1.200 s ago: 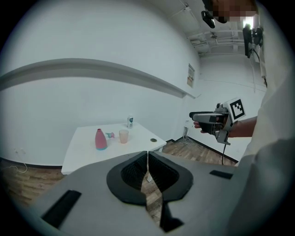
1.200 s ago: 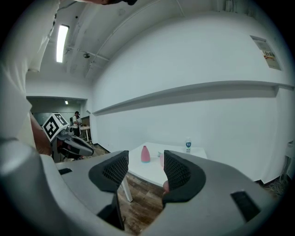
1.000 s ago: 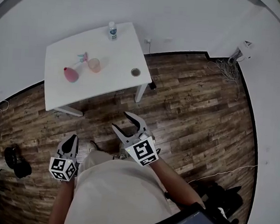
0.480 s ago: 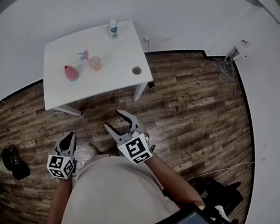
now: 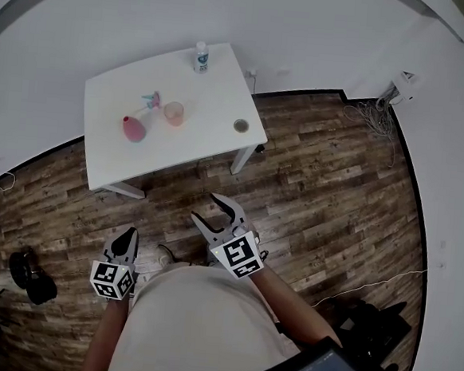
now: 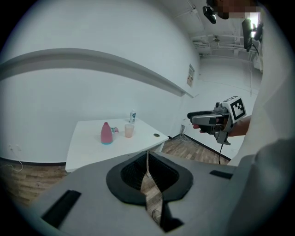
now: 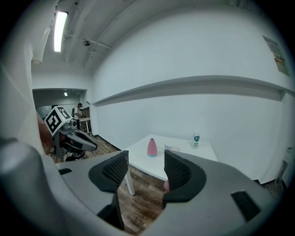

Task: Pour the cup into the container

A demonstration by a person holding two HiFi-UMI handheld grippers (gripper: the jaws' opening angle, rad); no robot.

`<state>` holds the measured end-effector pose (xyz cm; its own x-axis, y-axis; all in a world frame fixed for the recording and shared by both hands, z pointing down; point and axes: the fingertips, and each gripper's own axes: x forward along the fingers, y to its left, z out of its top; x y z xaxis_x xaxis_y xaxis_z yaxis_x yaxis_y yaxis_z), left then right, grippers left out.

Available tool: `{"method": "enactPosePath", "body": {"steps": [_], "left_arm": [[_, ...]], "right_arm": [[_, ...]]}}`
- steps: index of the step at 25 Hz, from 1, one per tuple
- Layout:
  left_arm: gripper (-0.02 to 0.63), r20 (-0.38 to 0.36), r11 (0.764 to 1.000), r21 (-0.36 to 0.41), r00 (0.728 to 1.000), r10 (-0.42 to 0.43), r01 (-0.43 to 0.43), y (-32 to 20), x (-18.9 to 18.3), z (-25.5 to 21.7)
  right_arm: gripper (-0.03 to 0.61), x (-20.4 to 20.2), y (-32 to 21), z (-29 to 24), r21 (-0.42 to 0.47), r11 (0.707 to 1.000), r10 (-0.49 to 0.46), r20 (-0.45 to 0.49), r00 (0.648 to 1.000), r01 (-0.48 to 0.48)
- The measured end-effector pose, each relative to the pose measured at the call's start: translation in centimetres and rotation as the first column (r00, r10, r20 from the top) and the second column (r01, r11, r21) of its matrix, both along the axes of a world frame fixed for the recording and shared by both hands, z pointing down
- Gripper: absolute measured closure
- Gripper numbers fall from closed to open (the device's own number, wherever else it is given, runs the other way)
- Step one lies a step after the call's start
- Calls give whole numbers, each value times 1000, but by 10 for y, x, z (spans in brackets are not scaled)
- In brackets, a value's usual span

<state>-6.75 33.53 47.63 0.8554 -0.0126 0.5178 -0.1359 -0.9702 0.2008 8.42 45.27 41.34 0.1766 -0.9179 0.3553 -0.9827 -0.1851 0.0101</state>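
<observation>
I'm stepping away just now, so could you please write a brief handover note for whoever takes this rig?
Left gripper: shut, empty.
Right gripper: open, empty.
Translucent orange plastic cup stands on the white square table, beside the pink narrow-necked vase, not touching it.
Done: nothing; both grippers are short of the table.
To do: approach, grasp cup, pour.

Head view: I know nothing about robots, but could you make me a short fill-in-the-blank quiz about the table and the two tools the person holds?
1. The cup stands on a table whose colour is ___.
2. Beside the cup stands a vase coloured ___.
3. The left tool has its jaws ___.
4. The right tool, jaws apart, holds ___.

Missing words: white; pink; shut; nothing.
</observation>
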Motion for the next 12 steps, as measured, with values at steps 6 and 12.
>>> {"method": "enactPosePath", "body": {"steps": [6,12], "left_arm": [[601,19,1000,-7,999,28,-28,-15,-8,6],[601,29,998,-11,998,62,-61,-21,-9,10]], "right_arm": [[333,-5,0,12,-29,999,34,4,999,-34],[333,-10,-6,15,-32,998,49,-1,999,-49]]}}
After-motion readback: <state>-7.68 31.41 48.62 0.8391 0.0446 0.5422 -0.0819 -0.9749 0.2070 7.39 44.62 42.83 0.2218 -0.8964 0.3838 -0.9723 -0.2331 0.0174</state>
